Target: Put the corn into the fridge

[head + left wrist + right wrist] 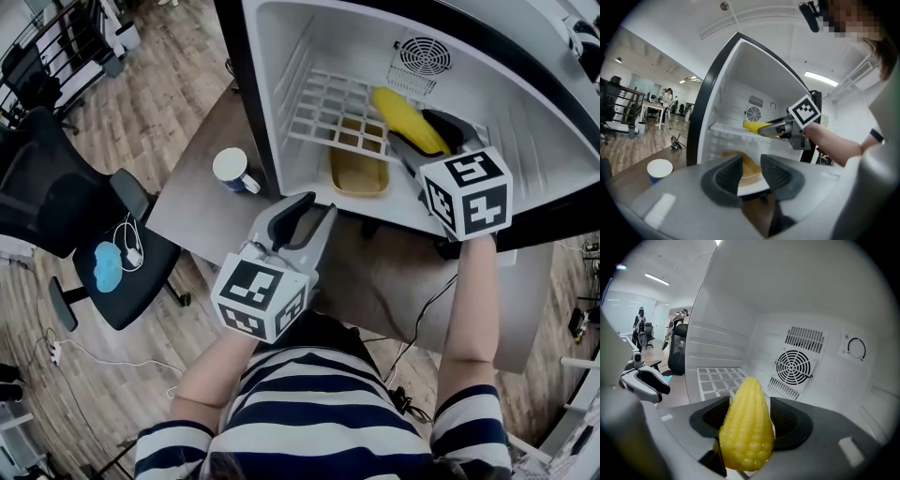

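- Head view: the person's right forearm (472, 300) stretches straight forward, and the right gripper (422, 131) reaches into the open fridge (281, 56), its marker cube (466, 192) at the fridge's front edge.
- The gripper is angled a little downward over the white wire shelf (323, 108), towards the fan grille (424, 56) in the back wall.
- The corn (405, 118) lies lengthwise between the right gripper's jaws, over the right part of the shelf, with its narrow end towards the back of the fridge.
- Right gripper view: the jaws stand wide. The cob fills most of the gap, thick end near the camera and tip raised. The pads flank it, and no firm squeeze is visible.
- Head view: the left arm is bent close to the striped shirt (309, 412), so the left gripper (305, 214) hangs outside the fridge, just in front of its lower edge and well apart from the corn.
- Left gripper view: it points nearly level at the fridge opening. Its jaws are a narrow gap apart with nothing between them.
- A yellow tray (358, 173) sits on the fridge floor below the shelf.
- A paper cup (231, 169) stands on the table (192, 202) just left of the fridge.
- An office chair (103, 262) stands on the wooden floor to the left.
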